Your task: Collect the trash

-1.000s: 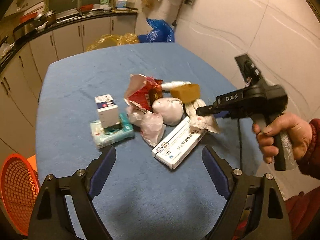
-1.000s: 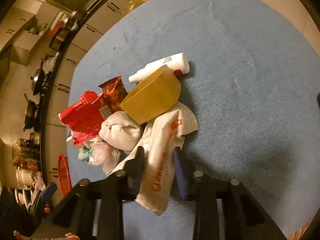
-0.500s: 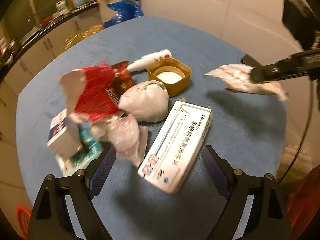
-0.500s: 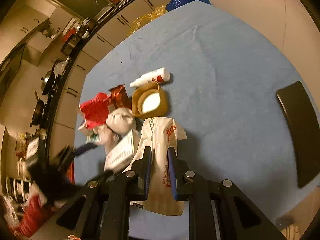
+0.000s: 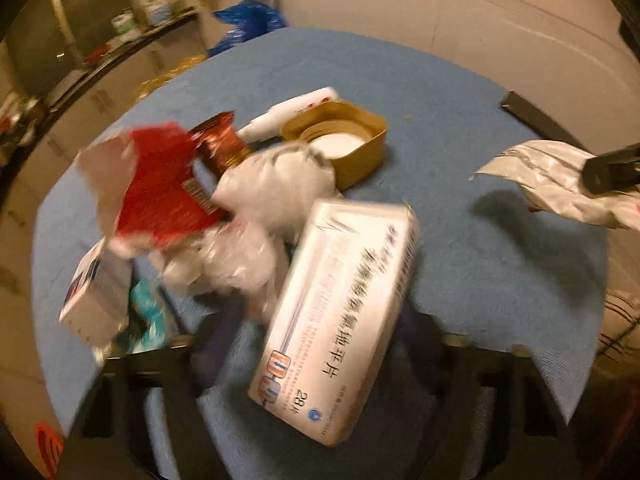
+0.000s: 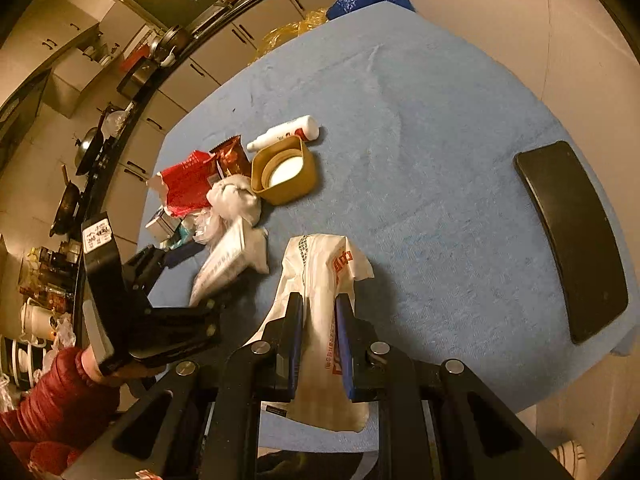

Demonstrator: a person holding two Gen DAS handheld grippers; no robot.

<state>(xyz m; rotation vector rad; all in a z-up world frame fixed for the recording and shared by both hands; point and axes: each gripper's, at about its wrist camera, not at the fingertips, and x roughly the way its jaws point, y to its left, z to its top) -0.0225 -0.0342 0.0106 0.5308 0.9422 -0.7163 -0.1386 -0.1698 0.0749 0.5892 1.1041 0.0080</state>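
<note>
A long white medicine box (image 5: 340, 320) lies on the blue table (image 5: 500, 280), between the fingers of my left gripper (image 5: 316, 340). Its jaws are closing around the box, and a gap still shows at the left finger (image 5: 212, 344). Behind the box sits a heap: a crumpled white wad (image 5: 280, 184), a red wrapper (image 5: 160, 192), clear plastic (image 5: 228, 260), a yellow tub (image 5: 344, 144) and a white tube (image 5: 296, 112). My right gripper (image 6: 318, 312) is shut on a white plastic bag with red print (image 6: 320, 264), held above the table at the right.
A small white carton (image 5: 96, 296) and a teal pack (image 5: 148, 320) lie left of the heap. A black flat pad (image 6: 576, 240) rests near the table's right edge. An orange basket (image 5: 48, 448) stands below the table on the left. Kitchen counters run behind.
My left gripper came down over the medicine box and its fingers narrowed around it. My right gripper lifted the white bag off the heap and carried it to the right.
</note>
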